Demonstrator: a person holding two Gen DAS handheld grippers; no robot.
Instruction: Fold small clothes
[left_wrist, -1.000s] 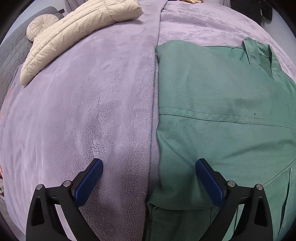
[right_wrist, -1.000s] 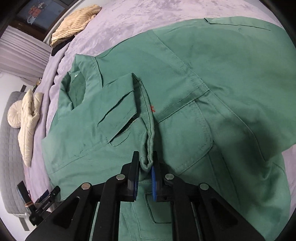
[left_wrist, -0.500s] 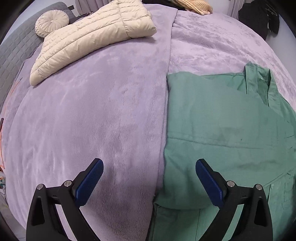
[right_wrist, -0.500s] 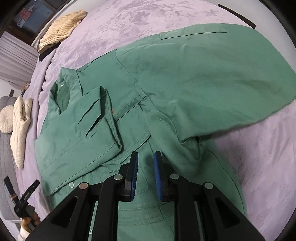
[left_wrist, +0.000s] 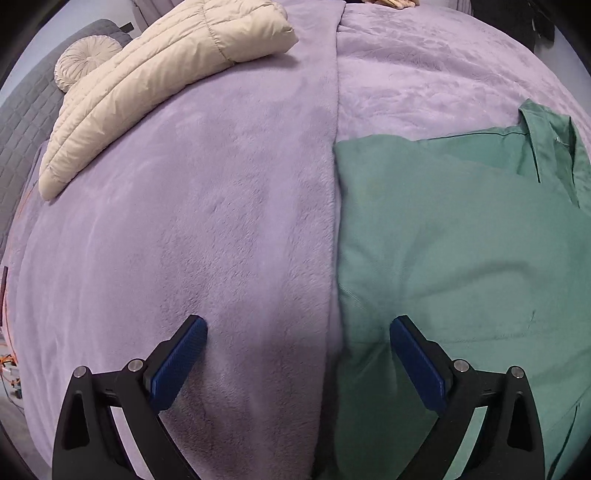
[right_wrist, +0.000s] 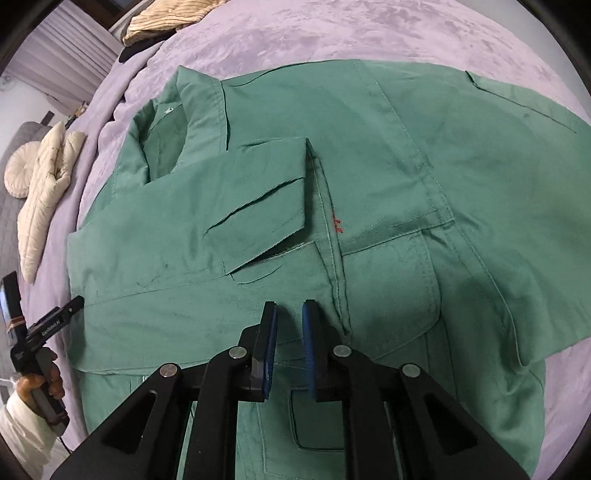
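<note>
The right gripper hangs just over the shirt's front, its blue pads drawn nearly together after closing further a moment ago, with no cloth between them; the left gripper stands with its jaws wide apart, straddling the shirt's folded left edge, one pad over the purple blanket, the other over green cloth, gripping nothing.

The green shirt lies flat on the bed, collar at the far end, hem toward the tongs, so its long axis runs near to far; the left sleeve already lies folded across the chest, the right sleeve still spreads outward. By my reckoning the sleeve-folding step is half done; next the right sleeve wants pinching near its cuff and carrying inward.
</note>
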